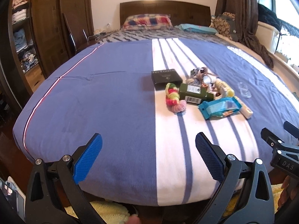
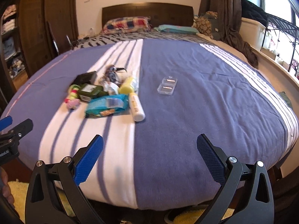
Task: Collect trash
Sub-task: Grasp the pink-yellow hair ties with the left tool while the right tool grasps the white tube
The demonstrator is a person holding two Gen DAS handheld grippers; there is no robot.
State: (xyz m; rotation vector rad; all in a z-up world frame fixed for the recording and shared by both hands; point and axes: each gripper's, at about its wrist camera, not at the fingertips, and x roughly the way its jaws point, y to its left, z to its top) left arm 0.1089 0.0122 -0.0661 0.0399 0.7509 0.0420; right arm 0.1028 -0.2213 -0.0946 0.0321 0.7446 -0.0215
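Hovering left tongs [image 1: 148, 155], right tongs [image 1: 280, 149] lettered "DAS", barcoded green box [image 1: 194, 93]

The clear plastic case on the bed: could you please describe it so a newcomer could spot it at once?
Start from the bed with its blue cover and white stripes. Right of the pile of clutter on the central white stripe, the clear case lies alone on plain blue. It alone is see-through, with two compartments, and touches nothing else.
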